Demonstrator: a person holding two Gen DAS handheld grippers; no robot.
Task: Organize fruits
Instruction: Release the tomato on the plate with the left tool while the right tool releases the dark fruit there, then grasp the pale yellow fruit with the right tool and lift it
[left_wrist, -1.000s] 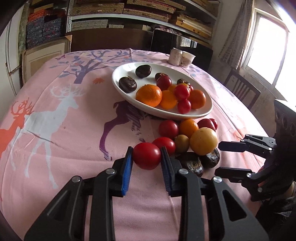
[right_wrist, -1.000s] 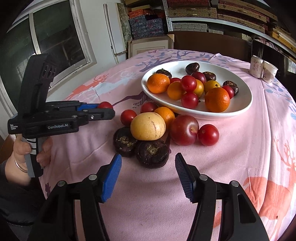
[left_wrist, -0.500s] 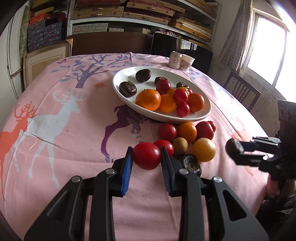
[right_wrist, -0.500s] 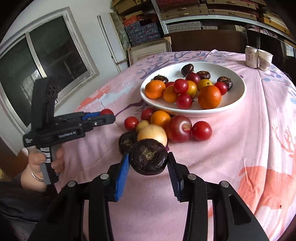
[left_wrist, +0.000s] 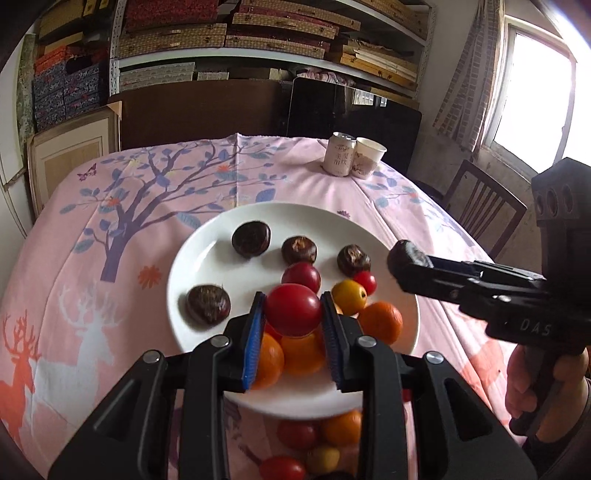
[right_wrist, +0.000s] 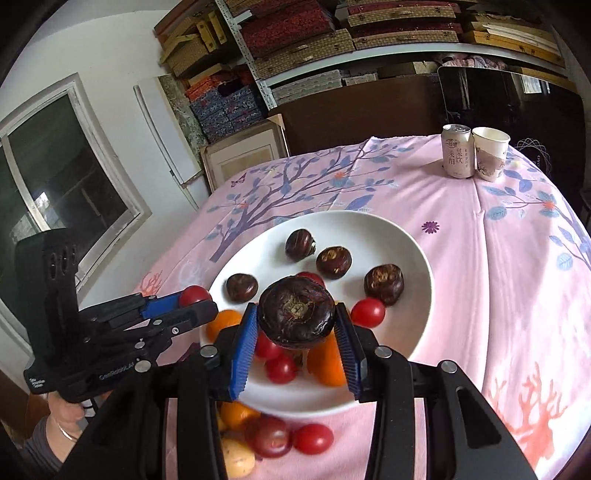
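Observation:
My left gripper (left_wrist: 293, 297) hangs over the near part of the white plate (left_wrist: 207, 266), its blue pads pressing a red tomato (left_wrist: 293, 310) while the jaws begin opening. My right gripper (right_wrist: 295, 308) is shut on a dark brown water chestnut (right_wrist: 295, 319) above the same plate (right_wrist: 406, 251). The plate carries several dark chestnuts, red tomatoes and oranges. Each gripper shows in the other's view: the right gripper (left_wrist: 406, 258) at the plate's right rim, the left gripper (right_wrist: 194, 297) at its left rim.
Loose tomatoes and oranges (left_wrist: 299, 435) lie on the pink tablecloth just before the plate. A drink can (left_wrist: 340, 158) and a paper cup (left_wrist: 369, 157) stand at the table's far edge. A wooden chair (left_wrist: 484, 206) is beyond the right side.
Both grippers rose and moved forward from the loose fruit pile to above the plate. The right gripper shut on the dark chestnut and lifted it; the left kept its tomato.

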